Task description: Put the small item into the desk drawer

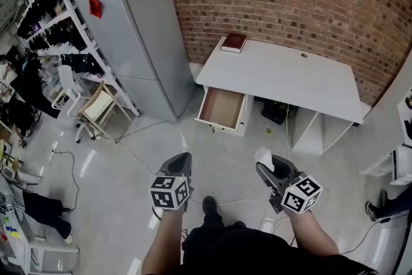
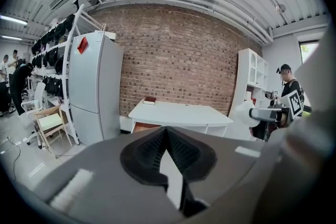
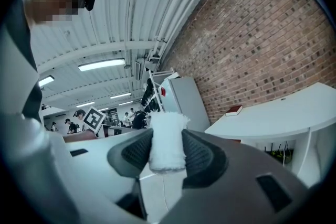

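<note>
My right gripper (image 1: 265,163) is shut on a small white fluffy roll (image 3: 167,140), which stands up between its dark pads and shows as a white tuft (image 1: 263,156) in the head view. My left gripper (image 1: 183,158) hangs beside it with its jaws shut and nothing between them (image 2: 166,136). Ahead stands a white desk (image 1: 283,74) against the brick wall. Its drawer (image 1: 221,109) is pulled out at the desk's left end and looks bare inside. Both grippers are well short of the desk, above the floor.
A dark red book (image 1: 234,42) lies on the desk's back left corner. A grey fridge (image 1: 145,35) stands left of the desk, with shelving and a folding chair (image 1: 96,111) beyond. Cables run across the floor. White shelves (image 1: 398,138) stand at the right. People stand about the room.
</note>
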Demonstrator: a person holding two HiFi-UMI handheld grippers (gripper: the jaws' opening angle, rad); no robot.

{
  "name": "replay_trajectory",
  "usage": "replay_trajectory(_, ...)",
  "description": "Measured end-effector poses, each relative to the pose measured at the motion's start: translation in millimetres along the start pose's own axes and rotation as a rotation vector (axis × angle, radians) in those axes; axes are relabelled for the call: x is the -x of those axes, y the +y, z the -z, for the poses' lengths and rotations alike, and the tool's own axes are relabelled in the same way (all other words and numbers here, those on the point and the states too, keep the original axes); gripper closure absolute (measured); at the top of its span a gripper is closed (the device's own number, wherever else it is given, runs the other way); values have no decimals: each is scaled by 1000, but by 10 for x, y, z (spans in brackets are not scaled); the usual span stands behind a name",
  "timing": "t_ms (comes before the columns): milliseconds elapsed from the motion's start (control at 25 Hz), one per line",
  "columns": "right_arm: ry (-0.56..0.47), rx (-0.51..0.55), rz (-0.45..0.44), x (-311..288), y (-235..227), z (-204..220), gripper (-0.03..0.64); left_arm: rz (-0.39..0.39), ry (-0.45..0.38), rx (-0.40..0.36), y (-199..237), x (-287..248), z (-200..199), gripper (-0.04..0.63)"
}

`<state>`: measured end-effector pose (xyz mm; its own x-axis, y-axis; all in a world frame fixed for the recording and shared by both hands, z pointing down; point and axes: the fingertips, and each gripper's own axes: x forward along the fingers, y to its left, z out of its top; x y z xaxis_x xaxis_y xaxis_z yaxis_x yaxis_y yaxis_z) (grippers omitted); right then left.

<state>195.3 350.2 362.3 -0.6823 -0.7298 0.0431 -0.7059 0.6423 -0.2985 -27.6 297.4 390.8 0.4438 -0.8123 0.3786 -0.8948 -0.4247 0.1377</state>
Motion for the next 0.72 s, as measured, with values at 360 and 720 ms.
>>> replay_trajectory(360,28,-22,9,-731,-185,-10,456,0,14,23,689,-376,-163,583)
replay_trajectory(720,101,-26,1,-1650,-290,39,456,14,27,57,1416,-815,-313,583)
